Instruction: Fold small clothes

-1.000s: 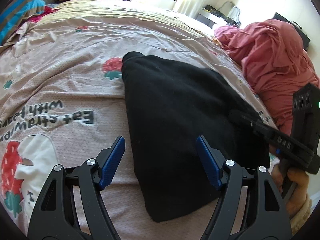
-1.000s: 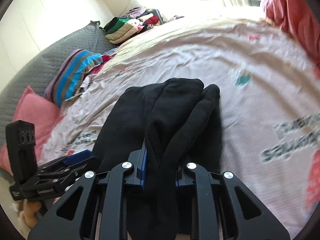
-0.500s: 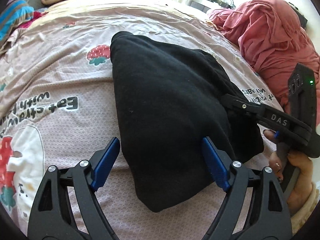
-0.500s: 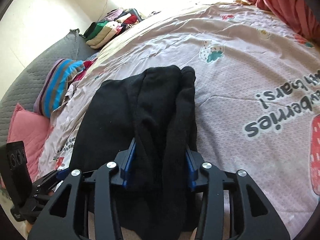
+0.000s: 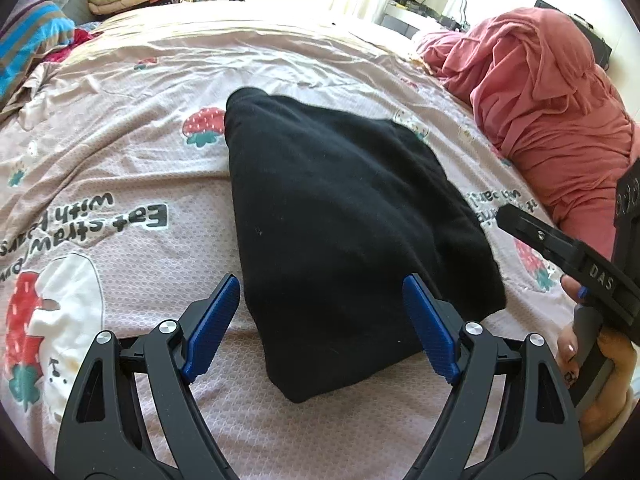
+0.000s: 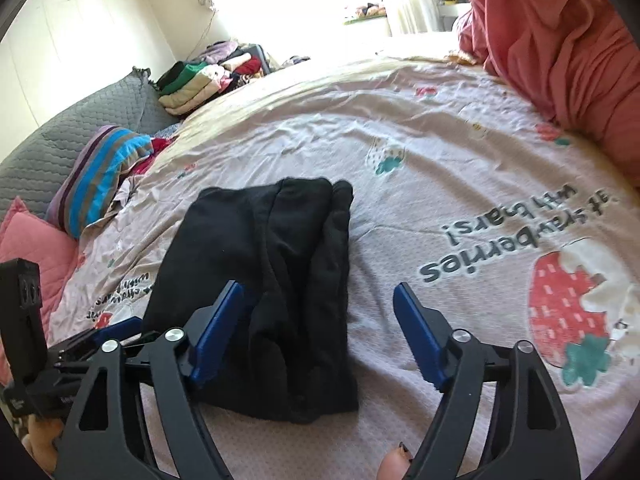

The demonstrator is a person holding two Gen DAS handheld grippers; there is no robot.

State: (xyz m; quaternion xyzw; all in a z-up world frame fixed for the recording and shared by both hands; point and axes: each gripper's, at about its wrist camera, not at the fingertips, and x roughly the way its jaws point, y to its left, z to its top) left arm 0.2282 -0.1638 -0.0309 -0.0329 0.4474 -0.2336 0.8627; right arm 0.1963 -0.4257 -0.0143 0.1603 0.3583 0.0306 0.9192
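**Right claw has let go: the black garment now lies folded and free on the bed**

A second ago your right claw was clamped on a bunched ridge of the black garment; half a second ago the jaws were already parting around it. Now they stand wide apart with nothing between them, and the cloth has settled flat onto the strawberry-print bedspread. Your left claw is just as wide open as it was all along, holding nothing, its blue fingers either side of the garment's near end.

Where the garment sits: near the middle of the bed, a compact dark bundle lying lengthwise away from you. In the right wrist view you can see stacked folded edges along its right side, so it looks doubled over more than once. The near corner tapers to a blunt point in the left wrist view, which suggests the layers are not perfectly squared.

What that means for you: the fold on this piece appears done or very nearly so, since neither claw has any hold on it. If you want it neater, the uneven near end is the place to tidy. Otherwise, the crumpled red clothing heaped at the right side of the bed looks like a likely next piece, well apart from the stack of folded clothes at the far end.
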